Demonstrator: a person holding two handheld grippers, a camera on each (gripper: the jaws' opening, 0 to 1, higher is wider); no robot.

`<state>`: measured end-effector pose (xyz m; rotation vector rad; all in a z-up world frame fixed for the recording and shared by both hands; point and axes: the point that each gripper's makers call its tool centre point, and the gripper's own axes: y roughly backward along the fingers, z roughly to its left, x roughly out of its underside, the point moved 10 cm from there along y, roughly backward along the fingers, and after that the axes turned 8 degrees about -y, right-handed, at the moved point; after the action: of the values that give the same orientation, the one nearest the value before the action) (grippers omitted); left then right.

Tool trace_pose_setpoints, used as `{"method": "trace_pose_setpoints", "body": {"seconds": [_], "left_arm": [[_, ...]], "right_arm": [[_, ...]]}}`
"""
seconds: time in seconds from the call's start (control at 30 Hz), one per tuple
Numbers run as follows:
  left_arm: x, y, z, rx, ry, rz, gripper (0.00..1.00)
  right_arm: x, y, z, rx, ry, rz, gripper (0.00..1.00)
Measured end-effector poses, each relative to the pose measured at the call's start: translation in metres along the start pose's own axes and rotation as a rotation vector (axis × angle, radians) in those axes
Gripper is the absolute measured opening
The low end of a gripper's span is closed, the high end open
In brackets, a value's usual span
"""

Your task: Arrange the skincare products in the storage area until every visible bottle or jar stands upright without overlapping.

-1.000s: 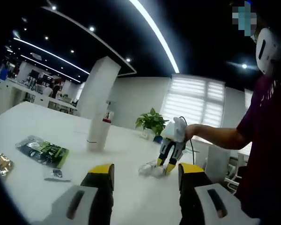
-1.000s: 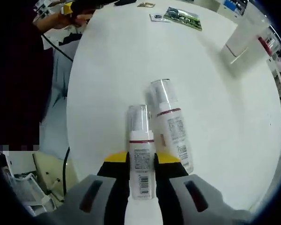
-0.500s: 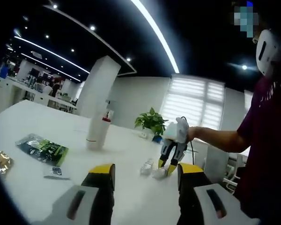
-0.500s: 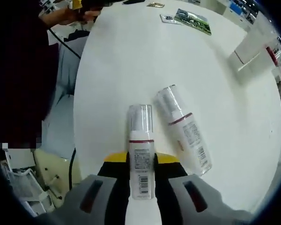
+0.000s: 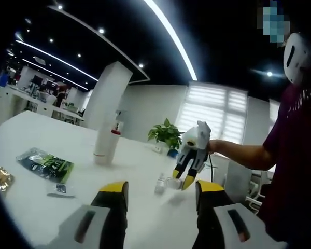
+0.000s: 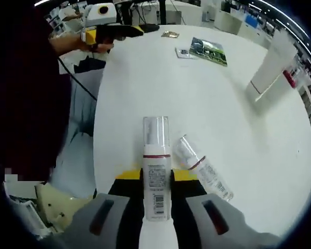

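Right hand-held gripper (image 6: 156, 179): clamped on a pump bottle (image 6: 156, 166), now lifted off the desk (image 6: 217, 104).
Other bottle (image 6: 203, 168): lying flat, just beside and lower.
Change: the bottles, side by side before, have separated; the held one looks ready to stand.
Left hand-held gripper (image 5: 158, 193): jaws apart, empty, unmoved.

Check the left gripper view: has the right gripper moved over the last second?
Yes. The right gripper has risen off the white table with the bottle; judged against the potted plant behind, it now sits higher and closer to it.
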<state>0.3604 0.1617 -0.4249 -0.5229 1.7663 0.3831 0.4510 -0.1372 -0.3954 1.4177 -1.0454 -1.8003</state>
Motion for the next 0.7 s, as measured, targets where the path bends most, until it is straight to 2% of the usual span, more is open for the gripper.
{"method": "trace_pose_setpoints", "body": {"seconds": [0.07,0.13,0.23,0.27,0.53,0.7], "left_arm": [[0.001,-0.002,-0.001,0.007,0.000,0.009,0.53],[0.001,-0.003,-0.001,0.013,-0.002,0.012,0.53],[-0.001,-0.005,-0.002,0.020,-0.005,0.010,0.53],[-0.002,-0.006,-0.002,0.022,-0.007,0.008,0.53],[-0.006,-0.010,-0.004,0.041,-0.016,0.000,0.52],[-0.009,-0.015,-0.007,0.068,-0.027,0.001,0.50]], "right_arm": [[-0.006,0.001,0.000,0.012,0.005,-0.039,0.17],[-0.010,0.001,0.001,-0.005,-0.002,-0.059,0.17],[-0.017,-0.004,0.003,-0.021,-0.004,-0.132,0.17],[-0.021,-0.006,0.004,-0.022,0.004,-0.178,0.17],[-0.044,-0.020,0.024,-0.151,-0.010,-0.387,0.17],[-0.057,-0.025,0.030,-0.189,-0.006,-0.491,0.17]]}}
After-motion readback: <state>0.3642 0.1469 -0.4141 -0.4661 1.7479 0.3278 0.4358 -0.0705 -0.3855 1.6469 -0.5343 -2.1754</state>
